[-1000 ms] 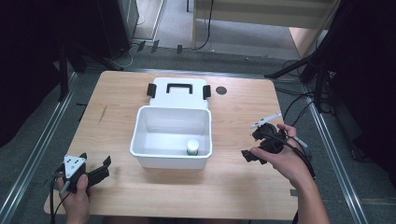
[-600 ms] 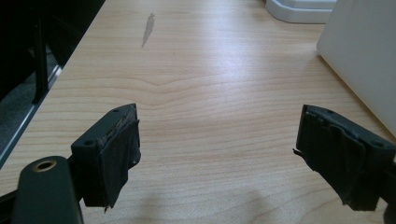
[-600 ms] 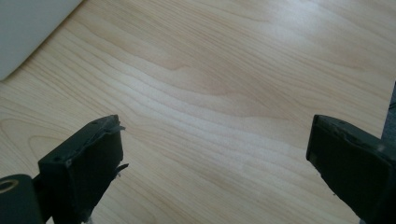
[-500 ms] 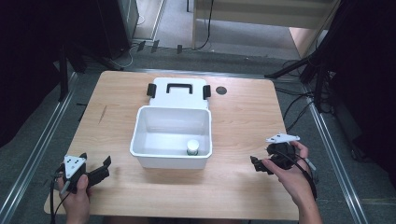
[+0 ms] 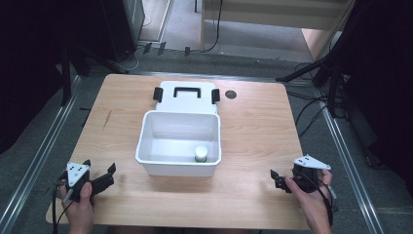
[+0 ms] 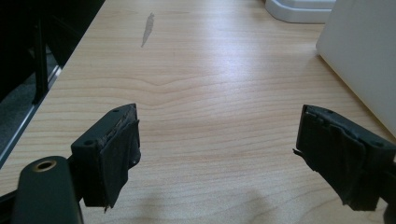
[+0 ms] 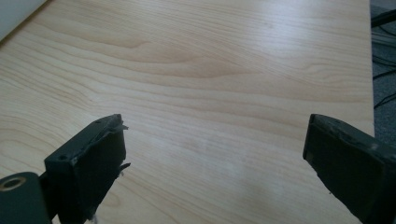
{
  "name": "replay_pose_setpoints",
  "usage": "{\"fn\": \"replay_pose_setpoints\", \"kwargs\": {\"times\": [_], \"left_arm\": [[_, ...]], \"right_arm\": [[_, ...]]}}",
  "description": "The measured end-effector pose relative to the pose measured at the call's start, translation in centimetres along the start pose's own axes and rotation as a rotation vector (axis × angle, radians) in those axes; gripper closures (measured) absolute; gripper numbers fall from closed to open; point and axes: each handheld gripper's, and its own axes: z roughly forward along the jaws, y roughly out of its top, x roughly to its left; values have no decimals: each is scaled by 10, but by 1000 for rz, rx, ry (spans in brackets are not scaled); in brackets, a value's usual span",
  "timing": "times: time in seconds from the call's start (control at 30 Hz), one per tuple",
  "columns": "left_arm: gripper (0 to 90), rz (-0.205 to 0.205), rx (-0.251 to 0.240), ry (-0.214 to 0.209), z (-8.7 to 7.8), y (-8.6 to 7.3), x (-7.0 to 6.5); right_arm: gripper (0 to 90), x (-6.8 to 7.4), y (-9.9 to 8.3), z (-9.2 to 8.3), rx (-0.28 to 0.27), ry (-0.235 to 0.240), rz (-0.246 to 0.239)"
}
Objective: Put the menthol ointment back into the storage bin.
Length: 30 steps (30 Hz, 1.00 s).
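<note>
Both grippers (image 5: 100,178) (image 5: 278,179) gape; bin (image 5: 146,146) seemingly holds bottle (image 5: 200,154).

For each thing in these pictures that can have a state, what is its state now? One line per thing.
white bin: open, upright, lid off.
lid: flat on the table, behind the bin, touching it.
small bottle: upright inside the bin, cap on.
left gripper: open, holding nothing, low over the table.
right gripper: open, holding nothing.
</note>
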Motion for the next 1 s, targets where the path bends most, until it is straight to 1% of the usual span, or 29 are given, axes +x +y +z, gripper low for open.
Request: {"fn": "replay_pose_setpoints", "kwargs": {"times": [0.07,0.23,0.33,0.47,0.63,0.73,0.87,1.0], "left_arm": [[143,-1,0,0,0,0,0],[143,0,1,1,0,0,0],[143,1,0,3,0,0,0],[143,0,-3,3,0,0,0],[143,3,-3,2,0,0,0],[143,5,-3,2,0,0,0],[143,6,-2,1,0,0,-1],[143,13,-1,-2,0,0,-1]], "right_arm": [[59,-4,-8,-2,-21,-5,23],[59,-12,-25,-7,-67,-25,58],[59,-16,-33,-12,-94,-26,81],[59,-22,-44,-17,-126,-36,98],[61,-28,-54,-24,-148,-54,131],[61,-31,-59,-26,-155,-59,135],[63,-34,-66,-29,-168,-72,152],[63,-36,-72,-31,-176,-81,154]]}}
